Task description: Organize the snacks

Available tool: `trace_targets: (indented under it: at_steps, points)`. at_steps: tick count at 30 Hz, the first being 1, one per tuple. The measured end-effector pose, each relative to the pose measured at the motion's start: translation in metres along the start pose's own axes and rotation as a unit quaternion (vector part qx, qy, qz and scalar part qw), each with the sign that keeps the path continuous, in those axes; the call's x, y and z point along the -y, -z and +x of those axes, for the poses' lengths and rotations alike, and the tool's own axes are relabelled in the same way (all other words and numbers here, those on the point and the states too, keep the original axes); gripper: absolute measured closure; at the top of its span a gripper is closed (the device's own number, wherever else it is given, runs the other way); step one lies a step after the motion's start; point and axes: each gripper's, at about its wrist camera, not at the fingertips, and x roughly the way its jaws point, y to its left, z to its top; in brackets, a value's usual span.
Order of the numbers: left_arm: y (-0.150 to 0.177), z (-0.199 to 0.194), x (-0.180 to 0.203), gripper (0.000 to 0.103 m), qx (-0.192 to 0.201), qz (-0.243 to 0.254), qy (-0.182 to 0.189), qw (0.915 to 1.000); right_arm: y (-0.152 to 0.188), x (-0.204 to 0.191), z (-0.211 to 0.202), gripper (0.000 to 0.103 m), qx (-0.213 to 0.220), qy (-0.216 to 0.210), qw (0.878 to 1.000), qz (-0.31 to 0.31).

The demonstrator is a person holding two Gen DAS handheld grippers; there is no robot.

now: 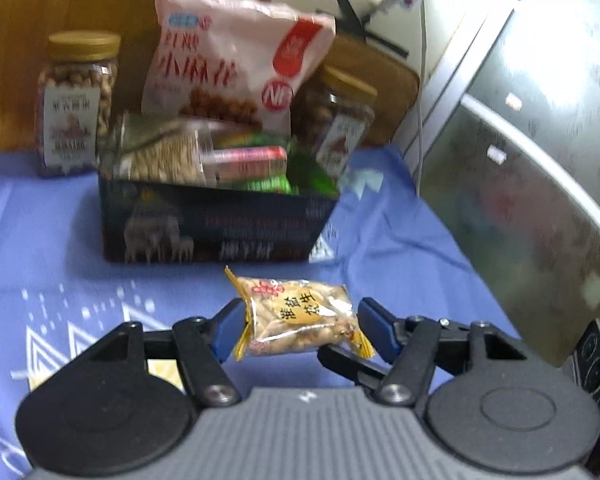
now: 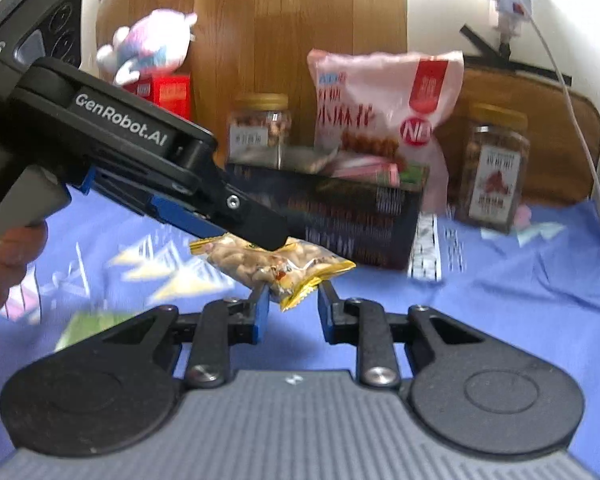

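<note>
A small clear peanut packet (image 1: 300,316) with yellow ends is held between the blue pads of my left gripper (image 1: 302,326), above the blue cloth. In the right wrist view the same packet (image 2: 272,262) hangs in the left gripper's fingers (image 2: 256,220). My right gripper (image 2: 292,308) is open, its fingertips on either side of the packet's yellow end. The dark snack box (image 1: 212,224) behind holds a pink snack bag (image 1: 232,56) and other packets; the box also shows in the right wrist view (image 2: 340,216).
Two gold-lidded nut jars (image 1: 76,104) (image 1: 336,120) flank the box on the blue tablecloth (image 1: 40,240). A plush toy (image 2: 148,44) and red boxes (image 2: 168,92) stand at the back left. A white cable (image 2: 572,92) hangs at right. A grey appliance (image 1: 520,140) is at right.
</note>
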Motion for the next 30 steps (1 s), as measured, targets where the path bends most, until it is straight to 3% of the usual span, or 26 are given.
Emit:
trace_targets:
  at_steps: [9,14,17,19,25,26,30]
  points:
    - [-0.059,0.005,-0.006,0.041,0.059,0.01,-0.016,0.9981,-0.051,0.01,0.033,0.074,0.057,0.014,0.998,-0.031]
    - [-0.087,0.034,-0.025,0.039,0.071,-0.003,-0.035,0.9969,-0.064,0.011,0.075,0.069,0.052,0.036,0.997,-0.038]
    - [-0.094,0.058,-0.042,0.039,0.061,-0.02,-0.07,0.9955,-0.062,0.02,0.097,0.068,0.035,0.057,0.997,-0.038]
    - [-0.091,0.061,-0.051,0.04,0.06,-0.027,-0.09,0.9937,-0.059,0.024,0.093,0.068,0.04,0.069,0.997,-0.021]
    - [-0.059,0.024,-0.064,0.039,0.082,-0.048,-0.058,0.9938,-0.041,0.034,0.052,0.066,0.055,0.057,0.996,0.029]
    - [-0.051,0.013,-0.063,0.035,0.092,-0.043,-0.061,0.993,-0.036,0.034,0.044,0.066,0.051,0.049,0.997,0.041]
    - [-0.018,-0.021,-0.064,0.035,0.085,-0.049,-0.068,0.9928,-0.007,0.031,0.023,0.063,0.011,-0.009,0.995,0.095]
